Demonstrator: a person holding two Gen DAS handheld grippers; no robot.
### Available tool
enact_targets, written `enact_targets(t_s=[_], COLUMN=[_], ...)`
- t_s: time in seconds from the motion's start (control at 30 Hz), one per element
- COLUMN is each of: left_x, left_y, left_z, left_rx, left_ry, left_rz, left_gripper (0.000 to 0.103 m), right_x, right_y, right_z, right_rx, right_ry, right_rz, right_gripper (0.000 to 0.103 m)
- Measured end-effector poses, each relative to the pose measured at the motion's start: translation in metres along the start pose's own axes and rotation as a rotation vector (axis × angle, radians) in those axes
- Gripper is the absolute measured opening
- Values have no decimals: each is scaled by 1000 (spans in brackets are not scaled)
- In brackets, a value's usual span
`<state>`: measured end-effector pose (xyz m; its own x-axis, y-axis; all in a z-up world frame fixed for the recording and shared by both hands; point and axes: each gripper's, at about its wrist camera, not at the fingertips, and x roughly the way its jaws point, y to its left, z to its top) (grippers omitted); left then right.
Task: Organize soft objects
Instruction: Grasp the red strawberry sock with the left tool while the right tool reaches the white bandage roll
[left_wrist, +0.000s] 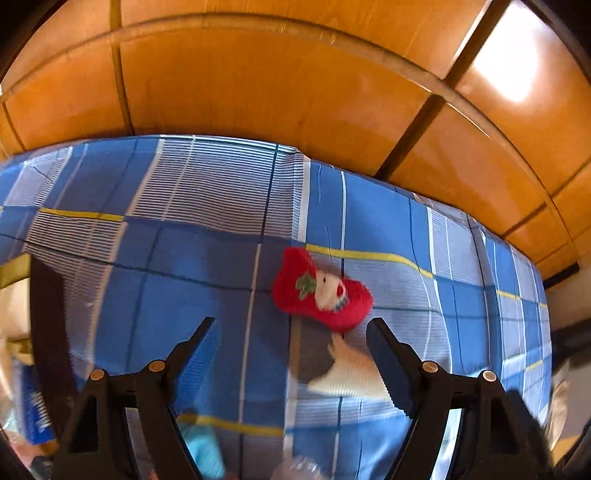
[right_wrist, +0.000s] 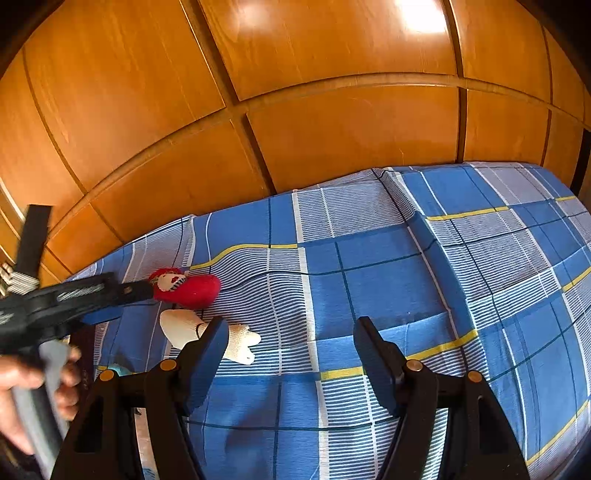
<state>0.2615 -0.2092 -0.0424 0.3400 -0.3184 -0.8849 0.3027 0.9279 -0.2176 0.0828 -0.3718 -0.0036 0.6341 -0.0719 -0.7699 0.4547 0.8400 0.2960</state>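
Note:
A red fuzzy Christmas sock (left_wrist: 322, 291) with a white face lies on the blue checked bedsheet (left_wrist: 166, 288). A white knit sock (left_wrist: 351, 373) lies just in front of it. My left gripper (left_wrist: 291, 343) is open, hovering just short of the red sock, with the white sock beside its right finger. In the right wrist view the red sock (right_wrist: 192, 287) and white sock (right_wrist: 207, 332) lie at the left, and the left gripper (right_wrist: 122, 302) reaches in beside the red sock. My right gripper (right_wrist: 291, 339) is open and empty over bare sheet.
Orange wooden wardrobe doors (right_wrist: 295, 110) stand right behind the bed. A light blue soft item (left_wrist: 203, 450) lies near the bed's front edge. Clutter with a blue package (left_wrist: 33, 406) sits at the left of the bed.

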Motion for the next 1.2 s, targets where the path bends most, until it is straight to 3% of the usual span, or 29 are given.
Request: enact_targets(t_s=[0.13,0.27,0.37,0.4,0.5,0.7,0.93,1.2], left_x=[21,38,48,52,58,29,-32,-94], left_y=[-1,1,0,-1,-5,-7,10,35], left_z=[11,19,23,24,23,18,-6,-58], left_rx=[-43,-77,-83,-86,-62,11,93,179], left_ry=[19,40,54,59,79,1,-84,-140], left_rz=[-3,-6,-10,-13,-24,-51,-63,-90], left_gripper=[80,72,52,40,25,24,24,25], right_x=[2,1,1,2,3,4,6,13], right_y=[2,5,6,6,6,6,17,55], right_z=[-1,-2,-2,-2,-2,-2,-7,-21], right_rx=[15,7,9,13,15,7,-44,-244], right_ry=[14,15,14,16,21,20,44,89], right_rz=[9,18,16,16,10,20,45,72], right_gripper=[71,71,71,71,71,71,71,71])
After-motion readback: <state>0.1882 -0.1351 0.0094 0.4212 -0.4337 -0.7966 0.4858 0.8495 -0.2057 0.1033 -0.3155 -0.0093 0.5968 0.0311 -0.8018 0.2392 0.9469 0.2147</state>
